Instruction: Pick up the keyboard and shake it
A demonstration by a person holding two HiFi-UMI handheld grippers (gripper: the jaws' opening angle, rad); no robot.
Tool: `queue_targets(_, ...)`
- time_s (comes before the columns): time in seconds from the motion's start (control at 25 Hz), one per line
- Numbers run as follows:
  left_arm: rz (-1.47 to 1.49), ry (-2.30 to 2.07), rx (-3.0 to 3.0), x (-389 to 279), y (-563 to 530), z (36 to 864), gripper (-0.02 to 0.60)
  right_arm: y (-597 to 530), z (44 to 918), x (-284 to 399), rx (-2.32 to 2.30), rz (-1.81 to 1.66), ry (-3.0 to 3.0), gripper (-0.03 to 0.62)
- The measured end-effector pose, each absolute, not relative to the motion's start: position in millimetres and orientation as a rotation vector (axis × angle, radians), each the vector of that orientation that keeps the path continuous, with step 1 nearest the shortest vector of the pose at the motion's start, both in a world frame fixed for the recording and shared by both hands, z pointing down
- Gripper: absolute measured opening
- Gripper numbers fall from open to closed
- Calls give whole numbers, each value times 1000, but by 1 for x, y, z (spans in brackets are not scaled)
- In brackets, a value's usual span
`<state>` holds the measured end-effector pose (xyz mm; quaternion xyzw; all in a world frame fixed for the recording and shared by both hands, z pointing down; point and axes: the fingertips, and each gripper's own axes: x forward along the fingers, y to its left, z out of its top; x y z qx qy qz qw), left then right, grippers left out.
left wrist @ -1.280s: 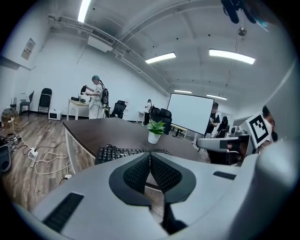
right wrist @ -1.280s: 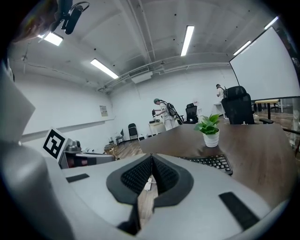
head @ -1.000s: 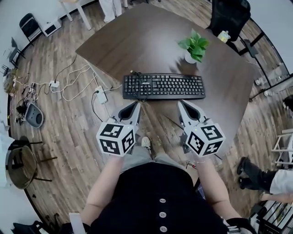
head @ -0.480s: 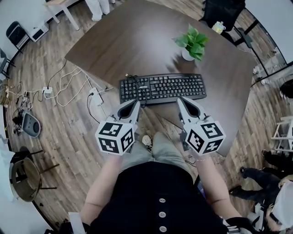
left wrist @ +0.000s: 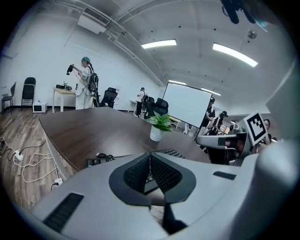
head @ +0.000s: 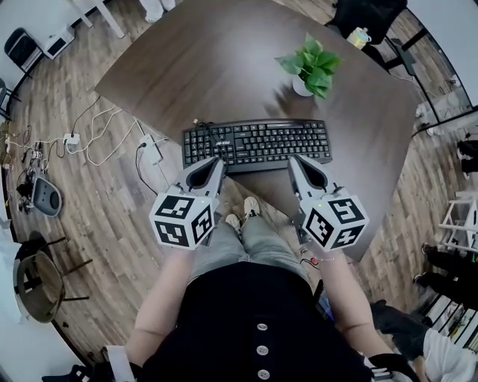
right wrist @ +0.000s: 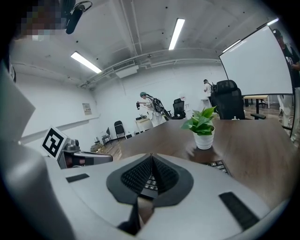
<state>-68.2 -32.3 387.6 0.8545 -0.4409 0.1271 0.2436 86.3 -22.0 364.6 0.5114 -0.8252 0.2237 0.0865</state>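
A black keyboard (head: 258, 144) lies flat near the front edge of the dark wooden table (head: 224, 67), its cable bunched at its left end. My left gripper (head: 219, 160) is shut and empty, its tip just short of the keyboard's near left edge. My right gripper (head: 293, 159) is also shut and empty, its tip at the near right part of the keyboard. In the left gripper view the closed pads (left wrist: 150, 155) hide most of the keyboard (left wrist: 172, 152). In the right gripper view a few keys (right wrist: 218, 164) show past the closed pads.
A potted plant (head: 308, 63) stands on the table behind the keyboard's right half. White cables and power strips (head: 149, 151) lie on the wooden floor at the left. A black chair (head: 362, 19) stands at the table's far side. People stand far off in the room (left wrist: 86, 89).
The person has stepped closer to the table. Both gripper tips, a short way from the keyboard a second ago, now reach its near edge. Both stay shut.
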Motion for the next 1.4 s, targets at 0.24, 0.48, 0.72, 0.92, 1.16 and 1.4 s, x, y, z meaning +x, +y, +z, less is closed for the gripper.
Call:
queue_targets(0.24, 341, -1237, 2299, -56, -54, 387, 20, -48, 370, 94, 1463, 696, -2473, 28)
queue_targets(0.48, 328, -1270, 2265, -43, -76, 389, 20, -67, 373, 91, 1362, 704, -2508, 27)
queue_targets(0.72, 332, -1287, 2246, -31, -86, 395, 20, -81, 378, 102, 1337, 730, -2518, 28)
queue_targets(0.92, 338, -1301, 2210, -35, -86, 405, 20, -83, 386, 106, 1325, 746, -2506, 28)
queue_targets(1.16, 361, -1292, 2191, -44, -90, 412, 20, -88, 393, 104, 1343, 772, -2480, 28)
queue_targets(1.4, 389, -1253, 2204, -51, -92, 414, 20, -86, 397, 101, 1385, 785, -2439, 26)
